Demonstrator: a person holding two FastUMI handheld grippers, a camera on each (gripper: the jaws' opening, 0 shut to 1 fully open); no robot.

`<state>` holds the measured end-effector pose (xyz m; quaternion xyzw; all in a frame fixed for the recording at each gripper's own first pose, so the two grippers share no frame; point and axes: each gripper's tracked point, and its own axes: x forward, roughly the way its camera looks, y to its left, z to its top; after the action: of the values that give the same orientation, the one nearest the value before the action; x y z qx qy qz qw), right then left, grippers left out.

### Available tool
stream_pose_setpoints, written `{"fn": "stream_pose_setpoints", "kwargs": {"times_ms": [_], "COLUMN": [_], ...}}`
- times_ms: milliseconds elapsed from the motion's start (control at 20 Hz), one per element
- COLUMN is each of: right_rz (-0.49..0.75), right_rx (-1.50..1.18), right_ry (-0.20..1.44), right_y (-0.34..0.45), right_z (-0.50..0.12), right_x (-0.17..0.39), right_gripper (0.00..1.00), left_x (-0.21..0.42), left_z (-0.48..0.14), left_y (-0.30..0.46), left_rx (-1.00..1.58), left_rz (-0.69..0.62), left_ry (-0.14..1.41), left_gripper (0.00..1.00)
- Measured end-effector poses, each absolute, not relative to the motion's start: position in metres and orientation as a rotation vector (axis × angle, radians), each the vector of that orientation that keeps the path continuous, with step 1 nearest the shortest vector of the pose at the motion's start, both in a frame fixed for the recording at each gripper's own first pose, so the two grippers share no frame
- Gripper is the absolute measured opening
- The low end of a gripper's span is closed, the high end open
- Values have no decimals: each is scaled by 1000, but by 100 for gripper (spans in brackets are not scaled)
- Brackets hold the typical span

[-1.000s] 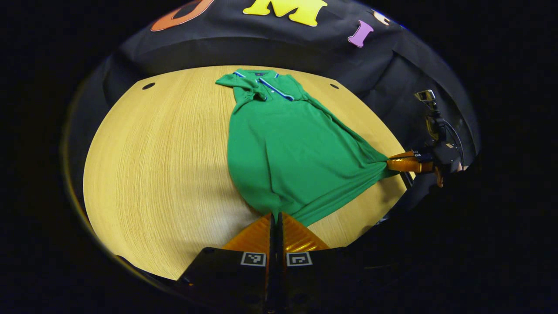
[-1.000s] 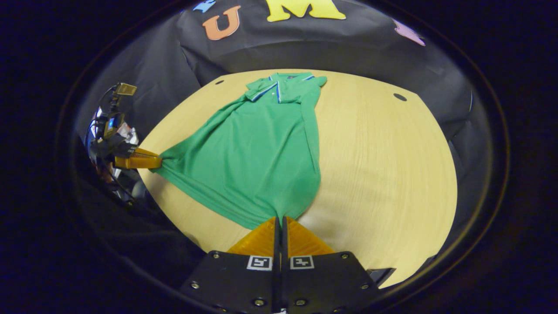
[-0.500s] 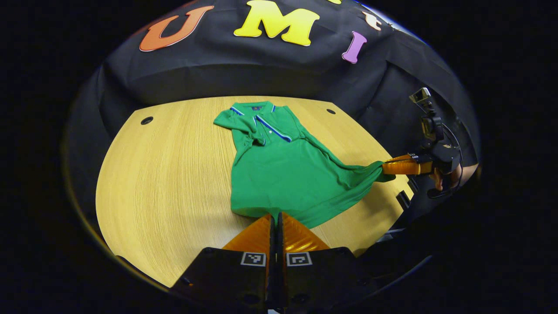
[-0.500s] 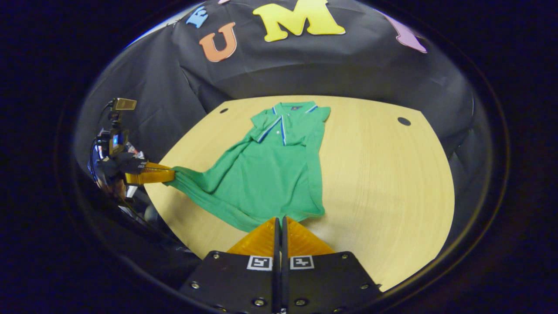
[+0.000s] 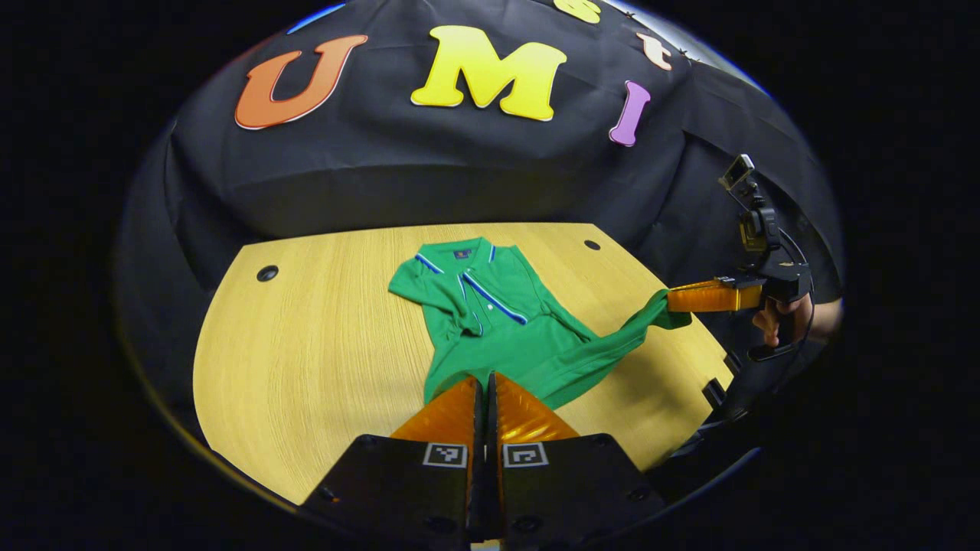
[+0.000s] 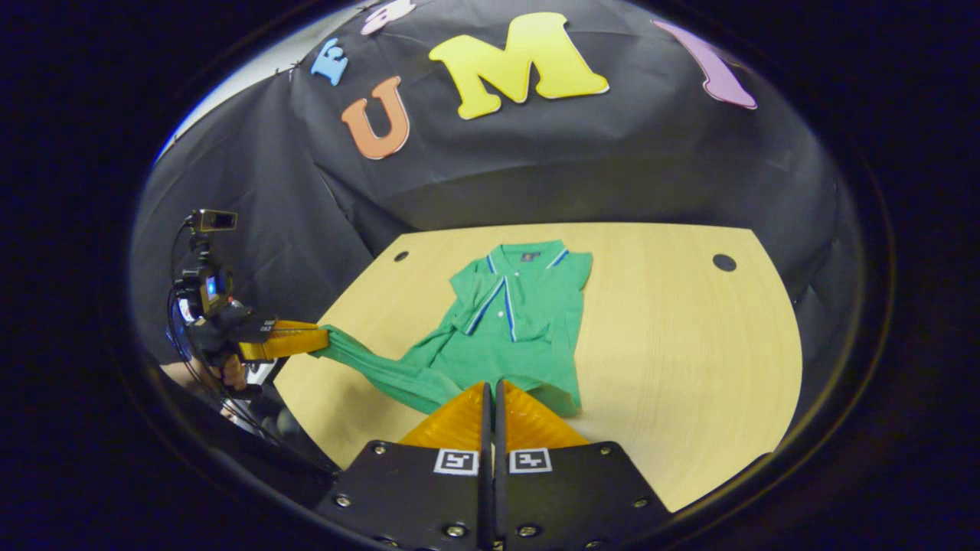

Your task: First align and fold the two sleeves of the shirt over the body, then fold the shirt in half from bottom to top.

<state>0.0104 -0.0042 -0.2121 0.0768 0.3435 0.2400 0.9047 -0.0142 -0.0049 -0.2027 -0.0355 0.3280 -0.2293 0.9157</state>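
Green knit polo shirt (image 5: 498, 321): collar end flat on pale wood counter (image 5: 306, 360), hem lifted.
Left gripper view: left gripper (image 5: 484, 383) fingers closed on hem corner; risk: uneven pull skews fold.
Right gripper view: right gripper (image 6: 490, 390) fingers pinch other corner; risk: slip, folded sleeves shift.

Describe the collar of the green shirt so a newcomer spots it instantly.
On the light wooden table lies a green polo shirt. Its collar sits at the end nearest the black cloth wall, far from both tongs. Blue-and-white striped trim and a small dark neck label set it apart.
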Motion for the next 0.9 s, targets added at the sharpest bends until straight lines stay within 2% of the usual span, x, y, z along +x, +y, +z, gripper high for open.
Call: {"fn": "stream_pose_setpoints", "kwargs": {"times_ms": [350,900], "right_rz": [483,423], "right_rx": [166,90], "right_ry": [616,525], "right_y": [2,20], "right_z": [-177,-181], "right_x": [92,226], "right_gripper": [1,0], "left_x": [75,227], "left_z": [-168,-151], "left_y": [2,6], "left_rx": [-80,-10], "left_rz": [-456,-398], "left_ry": [576,416], "left_gripper": [3,3]}}
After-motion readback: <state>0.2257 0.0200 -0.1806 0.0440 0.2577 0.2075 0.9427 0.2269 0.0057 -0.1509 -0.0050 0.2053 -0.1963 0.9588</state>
